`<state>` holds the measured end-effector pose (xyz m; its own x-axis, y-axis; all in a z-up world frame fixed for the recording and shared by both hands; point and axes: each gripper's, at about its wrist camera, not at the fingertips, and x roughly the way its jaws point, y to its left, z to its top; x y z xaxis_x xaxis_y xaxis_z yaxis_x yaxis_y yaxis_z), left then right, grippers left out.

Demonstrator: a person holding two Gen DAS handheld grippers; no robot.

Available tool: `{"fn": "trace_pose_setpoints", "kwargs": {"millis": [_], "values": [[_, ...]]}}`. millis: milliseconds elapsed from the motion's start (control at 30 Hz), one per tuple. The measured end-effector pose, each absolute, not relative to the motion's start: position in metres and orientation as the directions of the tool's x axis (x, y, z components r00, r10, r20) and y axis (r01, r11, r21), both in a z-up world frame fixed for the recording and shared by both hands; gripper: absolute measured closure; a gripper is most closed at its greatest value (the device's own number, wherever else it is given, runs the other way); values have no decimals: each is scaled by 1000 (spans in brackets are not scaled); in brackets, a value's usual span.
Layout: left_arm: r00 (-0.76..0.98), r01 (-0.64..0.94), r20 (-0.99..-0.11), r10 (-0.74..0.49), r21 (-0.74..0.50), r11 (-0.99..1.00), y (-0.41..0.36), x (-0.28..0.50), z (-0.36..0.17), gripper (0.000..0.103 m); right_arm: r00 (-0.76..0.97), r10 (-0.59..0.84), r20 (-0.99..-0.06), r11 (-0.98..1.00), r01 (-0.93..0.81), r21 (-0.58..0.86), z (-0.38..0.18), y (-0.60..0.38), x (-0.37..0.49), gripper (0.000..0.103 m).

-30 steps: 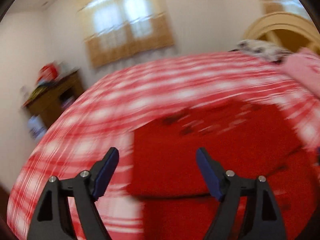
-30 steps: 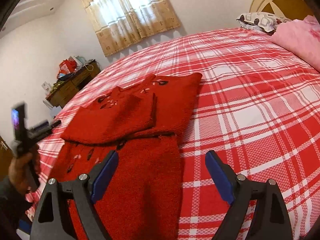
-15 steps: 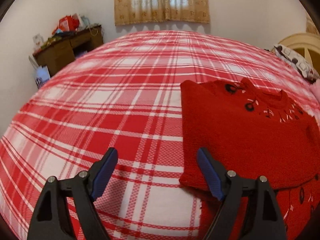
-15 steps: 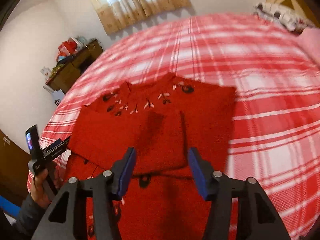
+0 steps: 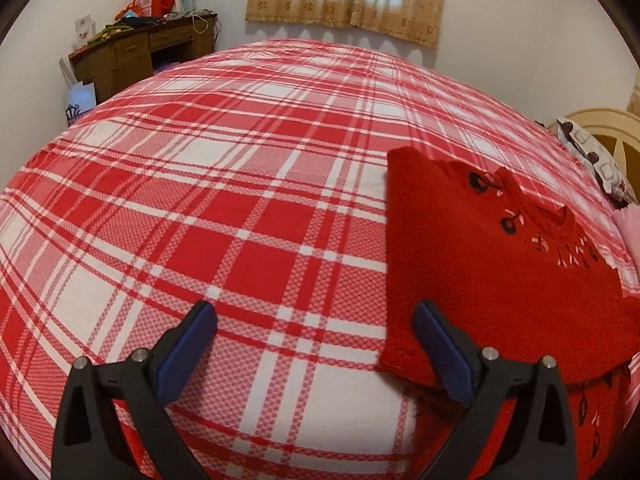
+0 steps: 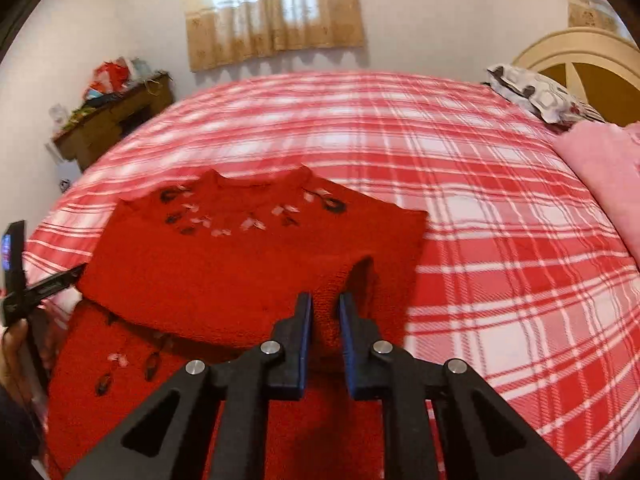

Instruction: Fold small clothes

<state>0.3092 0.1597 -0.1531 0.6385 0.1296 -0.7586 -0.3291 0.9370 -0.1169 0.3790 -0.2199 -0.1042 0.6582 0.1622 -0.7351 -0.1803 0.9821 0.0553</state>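
Note:
A small red knitted sweater [image 6: 224, 272] with dark and pale embroidery at the neck lies on the red plaid bed, its sleeves folded over the body. My right gripper [image 6: 325, 312] is shut on a raised fold of the sweater's sleeve cloth near its right side. In the left wrist view the sweater [image 5: 492, 280] lies at the right. My left gripper [image 5: 314, 344] is open and empty above the bedspread, its right finger [image 5: 440, 352] at the sweater's left edge.
The plaid bedspread [image 5: 240, 208] fills most of both views. A wooden desk [image 5: 140, 56] with clutter stands by the far wall. A patterned pillow [image 6: 540, 92] and a pink cloth [image 6: 600, 172] lie at the right by the headboard [image 6: 580, 60].
My right gripper moved in over the sweater and closed on a fold of its sleeve cloth. My left gripper swung left off the sweater and stays open.

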Motion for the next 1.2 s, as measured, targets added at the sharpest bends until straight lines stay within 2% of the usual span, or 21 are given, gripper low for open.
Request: {"fn": "trace_pose_setpoints", "kwargs": {"millis": [100,200,267,433,500,533,633,767,867,1200], "values": [[633,-323,-762,133,-104,941,158,311,-154,0,591,167,-789,979,-191,65,-130,-221,384,89],[632,-325,-764,135,-102,940,158,311,-154,0,616,136,-776,983,-180,30,-132,-219,379,89],[632,-325,-764,130,-109,939,160,311,-155,0,614,128,-779,988,-151,43,-129,-222,378,84],[630,-325,-765,139,-97,941,161,311,-155,0,705,64,-706,988,-146,-56,-104,-212,362,78],[633,-326,-760,146,-91,941,159,310,-154,0,701,139,-700,978,-210,-16,-100,-201,361,60],[645,-317,-751,144,-92,944,157,308,-153,0,685,182,-705,968,-250,8,-100,-195,362,58],[668,-293,-729,145,-79,953,151,303,-149,0,633,204,-746,958,-286,19,-114,-181,374,58],[668,-283,-730,144,-71,956,148,303,-149,0,586,163,-794,976,-212,44,-137,-202,390,60],[667,-273,-733,131,-77,959,148,304,-150,0,596,149,-789,978,-209,27,-134,-214,383,70],[661,-269,-738,135,-65,961,143,305,-150,0,615,102,-782,984,-179,-13,-139,-202,388,65]]}}
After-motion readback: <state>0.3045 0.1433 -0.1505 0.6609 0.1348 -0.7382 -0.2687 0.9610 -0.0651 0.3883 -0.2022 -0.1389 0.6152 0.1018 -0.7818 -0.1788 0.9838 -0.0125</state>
